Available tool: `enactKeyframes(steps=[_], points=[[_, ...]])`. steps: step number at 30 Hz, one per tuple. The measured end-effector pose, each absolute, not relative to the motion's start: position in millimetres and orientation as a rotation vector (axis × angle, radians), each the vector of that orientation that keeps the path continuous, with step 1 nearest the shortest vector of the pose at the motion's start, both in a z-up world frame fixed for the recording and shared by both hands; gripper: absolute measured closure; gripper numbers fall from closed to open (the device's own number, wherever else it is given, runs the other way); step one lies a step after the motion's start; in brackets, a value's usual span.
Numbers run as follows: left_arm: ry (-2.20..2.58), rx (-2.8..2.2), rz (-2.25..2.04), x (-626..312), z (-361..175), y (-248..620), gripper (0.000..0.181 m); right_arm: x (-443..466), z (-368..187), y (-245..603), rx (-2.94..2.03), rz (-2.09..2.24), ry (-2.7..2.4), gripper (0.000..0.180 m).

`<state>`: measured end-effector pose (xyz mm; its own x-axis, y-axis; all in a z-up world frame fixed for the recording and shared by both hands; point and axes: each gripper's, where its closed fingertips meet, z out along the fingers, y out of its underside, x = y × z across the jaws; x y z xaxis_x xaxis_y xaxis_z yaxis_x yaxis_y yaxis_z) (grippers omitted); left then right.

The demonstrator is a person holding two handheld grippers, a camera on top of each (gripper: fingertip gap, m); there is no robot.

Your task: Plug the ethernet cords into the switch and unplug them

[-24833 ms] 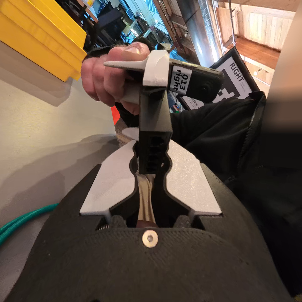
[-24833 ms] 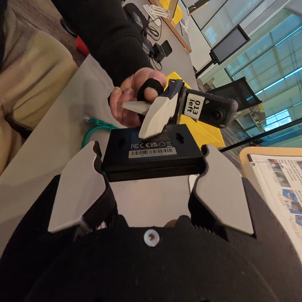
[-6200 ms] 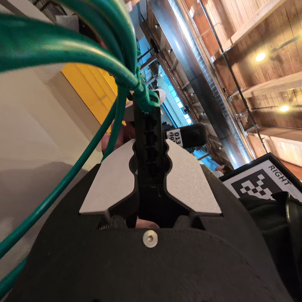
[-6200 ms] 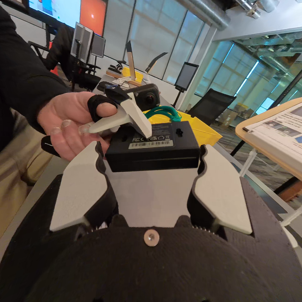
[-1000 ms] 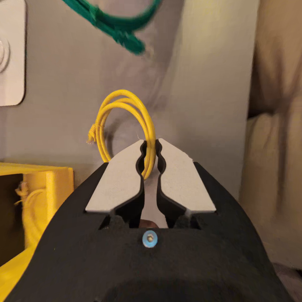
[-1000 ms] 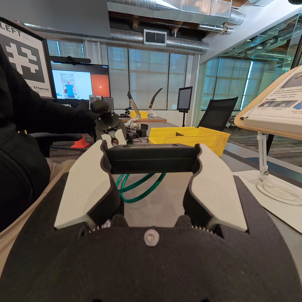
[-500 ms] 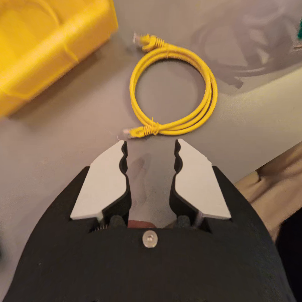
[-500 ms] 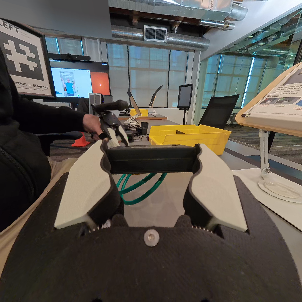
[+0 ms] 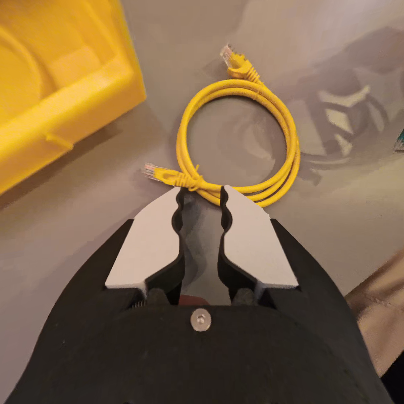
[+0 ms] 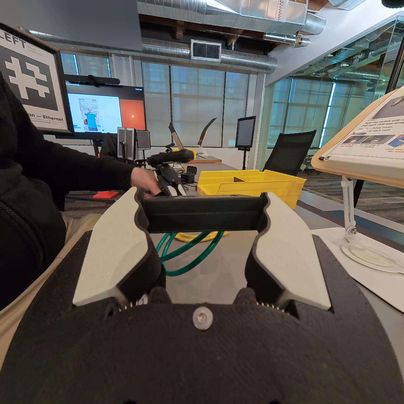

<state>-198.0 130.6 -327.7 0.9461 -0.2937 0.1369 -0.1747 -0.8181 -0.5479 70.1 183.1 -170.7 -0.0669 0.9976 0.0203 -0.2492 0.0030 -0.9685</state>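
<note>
A coiled yellow ethernet cord (image 9: pixel 238 142) lies flat on the grey table, one plug (image 9: pixel 157 173) near my left fingertips, the other plug (image 9: pixel 236 63) at the far side. My left gripper (image 9: pixel 200 190) is open just above the coil's near edge, beside the near plug. My right gripper (image 10: pixel 201 213) is shut on the black switch (image 10: pixel 203 215) and holds it level above the table. A green cord (image 10: pixel 185 253) hangs in loops under the switch. The yellow cord (image 10: pixel 196 237) shows behind it. The left gripper (image 10: pixel 172 185) shows farther off in the right wrist view.
A yellow bin (image 9: pixel 54 87) stands left of the yellow cord and also shows in the right wrist view (image 10: pixel 251 183). A white stand with an instruction board (image 10: pixel 360 153) is at the right. The person's black sleeve (image 10: pixel 65 166) reaches across the left. One gripper's finger ends stand about 30 centimetres off the other's.
My left gripper let go of the yellow cord, which now lies on the table, and has moved down closer to its near plug with jaws narrowing. The right gripper holds the switch still.
</note>
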Motion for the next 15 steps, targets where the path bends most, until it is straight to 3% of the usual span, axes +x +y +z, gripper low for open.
enactKeyframes(steps=[6,8,10,15], points=[[0.301,-2.624,-0.302,-191,-333,159,0.115,71,-170,184,-0.980,1.352,-1.073,0.081],[0.264,-2.612,-0.264,-191,-335,168,0.119,71,-170,184,-0.976,1.351,-1.071,0.081],[0.259,-2.614,-0.232,-189,-336,171,0.144,72,-169,184,-0.975,1.350,-1.072,0.081],[0.457,-2.575,-0.156,-185,-335,171,0.159,73,-167,183,-0.966,1.351,-1.069,0.081]])
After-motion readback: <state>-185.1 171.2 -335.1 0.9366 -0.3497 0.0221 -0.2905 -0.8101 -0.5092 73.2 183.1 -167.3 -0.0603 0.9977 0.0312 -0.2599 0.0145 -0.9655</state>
